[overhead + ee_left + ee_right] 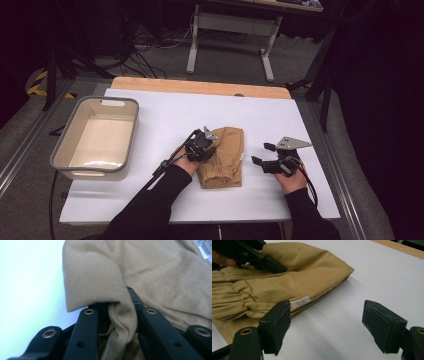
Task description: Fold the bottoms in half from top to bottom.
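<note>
Between left gripper (117, 315) fingers (85, 335): tan garment (150, 272)

The left gripper (206, 141) pinches a fold at the left edge of the tan garment (226, 160). The right gripper (264, 154) rests just right of that garment, jaws spread with nothing between them.

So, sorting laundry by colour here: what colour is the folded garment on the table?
The garment is plain tan, a khaki brown; the right gripper view shows it best.
</note>
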Demonstrator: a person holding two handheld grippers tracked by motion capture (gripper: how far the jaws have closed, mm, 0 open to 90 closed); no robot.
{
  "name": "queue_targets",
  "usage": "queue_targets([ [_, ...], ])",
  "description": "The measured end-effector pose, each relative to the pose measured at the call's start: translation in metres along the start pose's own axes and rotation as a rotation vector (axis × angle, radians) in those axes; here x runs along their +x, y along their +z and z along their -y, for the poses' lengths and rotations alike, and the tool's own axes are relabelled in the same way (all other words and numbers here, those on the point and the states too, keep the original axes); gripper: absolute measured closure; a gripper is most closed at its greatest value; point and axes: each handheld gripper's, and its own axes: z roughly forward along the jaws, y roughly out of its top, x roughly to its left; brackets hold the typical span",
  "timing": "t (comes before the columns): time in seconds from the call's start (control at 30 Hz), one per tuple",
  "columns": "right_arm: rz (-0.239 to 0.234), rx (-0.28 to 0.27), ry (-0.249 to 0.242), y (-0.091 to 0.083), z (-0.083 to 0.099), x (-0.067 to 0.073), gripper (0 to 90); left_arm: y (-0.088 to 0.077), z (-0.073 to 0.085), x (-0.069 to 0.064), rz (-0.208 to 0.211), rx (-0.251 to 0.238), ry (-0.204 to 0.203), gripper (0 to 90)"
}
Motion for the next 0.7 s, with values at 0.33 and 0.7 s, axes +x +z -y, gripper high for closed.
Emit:
queue_targets([
  [0.33, -0.003, -0.009, 0.004, 0.001, 0.002, 0.001, 23.6, -0.025, -0.007, 0.018, 0.109, -0.125, -0.073, 83.7],
  [0.7, -0.020, -0.050, 0.003, -0.001, 0.004, -0.001, 13.6, -0.056, -0.022, 0.022, 0.182, -0.239, -0.039, 83.9],
])
